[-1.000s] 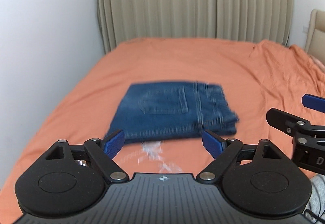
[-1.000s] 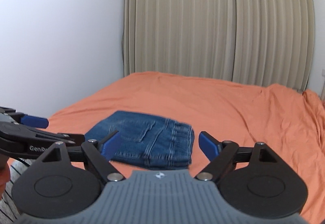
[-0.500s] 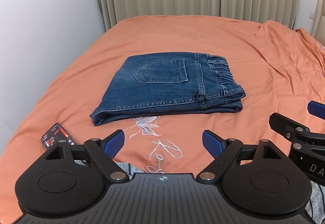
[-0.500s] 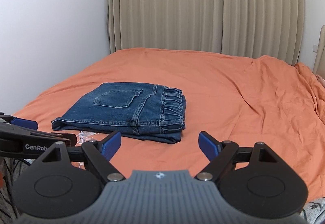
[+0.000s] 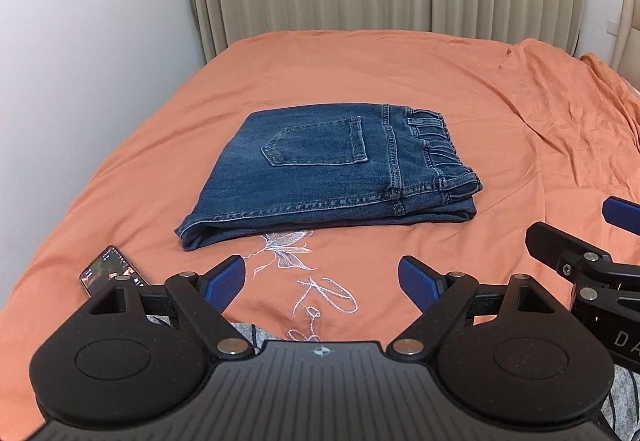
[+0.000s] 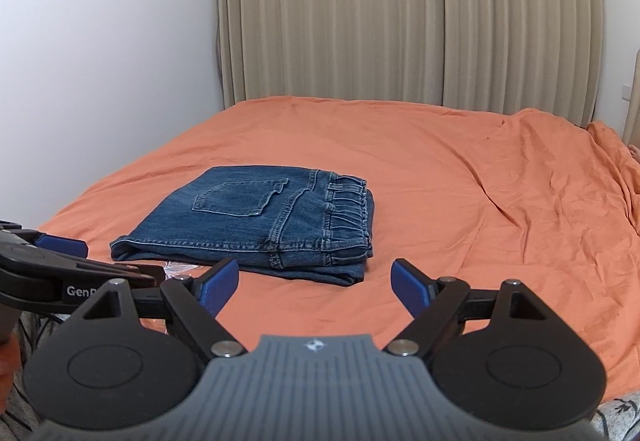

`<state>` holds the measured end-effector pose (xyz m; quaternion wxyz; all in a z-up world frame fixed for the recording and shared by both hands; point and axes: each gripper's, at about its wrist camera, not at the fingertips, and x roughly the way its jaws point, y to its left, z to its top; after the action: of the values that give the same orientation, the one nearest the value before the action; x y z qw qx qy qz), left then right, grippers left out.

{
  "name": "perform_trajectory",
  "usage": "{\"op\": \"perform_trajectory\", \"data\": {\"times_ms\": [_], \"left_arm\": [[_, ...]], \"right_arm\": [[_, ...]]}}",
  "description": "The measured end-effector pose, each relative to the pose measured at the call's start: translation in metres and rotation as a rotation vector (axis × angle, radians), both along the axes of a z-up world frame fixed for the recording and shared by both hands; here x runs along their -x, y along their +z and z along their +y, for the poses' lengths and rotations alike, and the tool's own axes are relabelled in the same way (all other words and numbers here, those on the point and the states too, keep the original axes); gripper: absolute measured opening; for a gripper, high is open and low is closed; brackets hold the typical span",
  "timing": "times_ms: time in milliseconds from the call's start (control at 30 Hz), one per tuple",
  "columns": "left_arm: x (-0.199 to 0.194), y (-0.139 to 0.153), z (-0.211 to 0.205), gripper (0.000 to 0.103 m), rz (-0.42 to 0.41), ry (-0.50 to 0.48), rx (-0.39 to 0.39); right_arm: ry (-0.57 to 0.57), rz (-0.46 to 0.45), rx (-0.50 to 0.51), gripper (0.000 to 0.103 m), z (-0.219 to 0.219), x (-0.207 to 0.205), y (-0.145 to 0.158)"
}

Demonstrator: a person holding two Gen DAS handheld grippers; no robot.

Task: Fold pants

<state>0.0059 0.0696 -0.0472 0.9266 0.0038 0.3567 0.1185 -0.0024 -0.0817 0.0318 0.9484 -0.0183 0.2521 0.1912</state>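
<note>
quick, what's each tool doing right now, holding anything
Left tool: open, holding nothing.
Right tool: open, holding nothing.
The folded blue denim pants lie untouched on the orange bedsheet.

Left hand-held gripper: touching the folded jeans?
Apart. In the left wrist view the left hand-held gripper is open, and a strip of bare orange bedsheet with embroidery shows between its fingertips and the jeans.

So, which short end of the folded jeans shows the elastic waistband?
The right end of the folded jeans: the gathered waistband with belt loops lies there, toward the right gripper. The left end is only a smooth rounded fold.
</note>
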Motion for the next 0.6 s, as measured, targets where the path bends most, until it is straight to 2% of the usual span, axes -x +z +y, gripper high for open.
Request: {"op": "perform_trajectory", "data": {"times_ms": [600], "left_arm": [[0.0035,0.0041,-0.0002,0.101,-0.008,-0.011,0.0]], "right_arm": [[0.012,-0.019,-0.006,0.08,0.0007,0.007,0.0047]]}}
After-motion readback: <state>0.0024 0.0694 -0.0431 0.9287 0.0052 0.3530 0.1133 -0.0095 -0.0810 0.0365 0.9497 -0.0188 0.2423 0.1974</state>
